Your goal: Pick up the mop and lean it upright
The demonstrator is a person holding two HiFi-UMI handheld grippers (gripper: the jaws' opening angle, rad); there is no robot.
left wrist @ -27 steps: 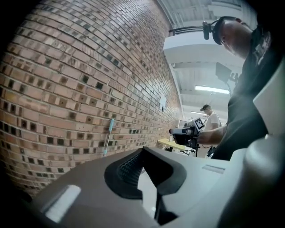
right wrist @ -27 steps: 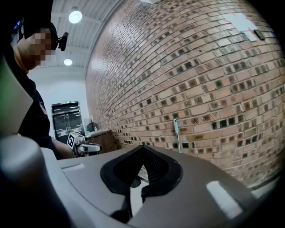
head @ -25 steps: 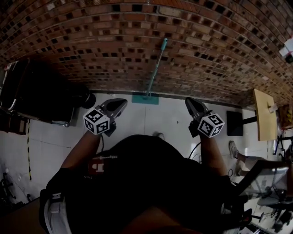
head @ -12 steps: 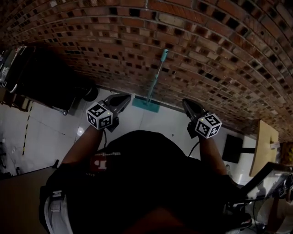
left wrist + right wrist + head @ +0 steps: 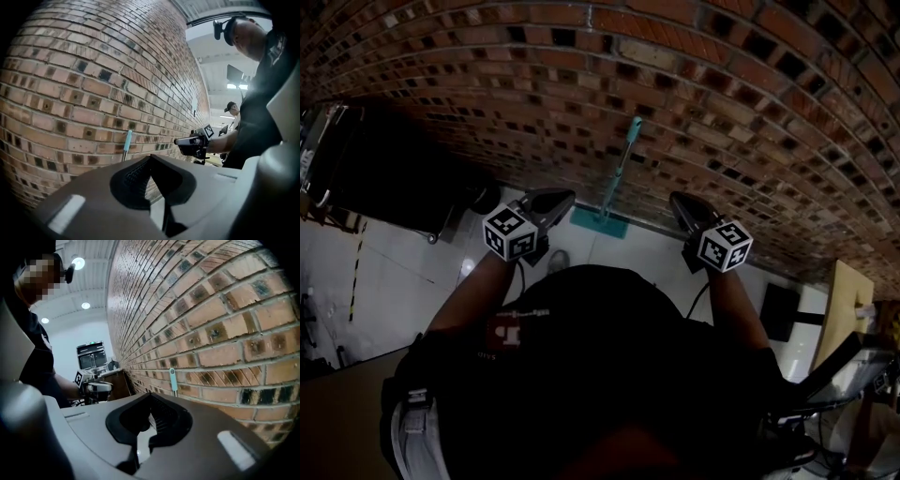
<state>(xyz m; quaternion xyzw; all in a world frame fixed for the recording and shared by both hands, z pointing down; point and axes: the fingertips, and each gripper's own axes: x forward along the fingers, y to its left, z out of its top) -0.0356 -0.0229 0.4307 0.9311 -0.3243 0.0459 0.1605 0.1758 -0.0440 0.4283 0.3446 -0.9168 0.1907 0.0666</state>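
Note:
The mop leans upright against the brick wall, its teal head (image 5: 600,222) on the floor and its teal-tipped handle (image 5: 624,155) slanting up the bricks. My left gripper (image 5: 555,201) hovers just left of the mop head, shut and empty. My right gripper (image 5: 682,207) hovers to its right, also shut with nothing in it. In the left gripper view, the handle tip (image 5: 127,140) shows above my left gripper (image 5: 150,159), with the right gripper (image 5: 192,142) beyond. In the right gripper view, the handle tip (image 5: 172,379) rises behind my right gripper (image 5: 151,398).
The brick wall (image 5: 722,103) fills the far side. A dark cart (image 5: 384,173) stands at the left by the wall. A wooden table (image 5: 842,295) and a black panel (image 5: 779,307) stand on the right. Pale floor tiles (image 5: 403,281) lie to my left.
The view has swung, pushing the wooden table towards the lower right. Both grippers have come nearer the wall, either side of the mop. The mop still leans there, and both grippers stay shut.

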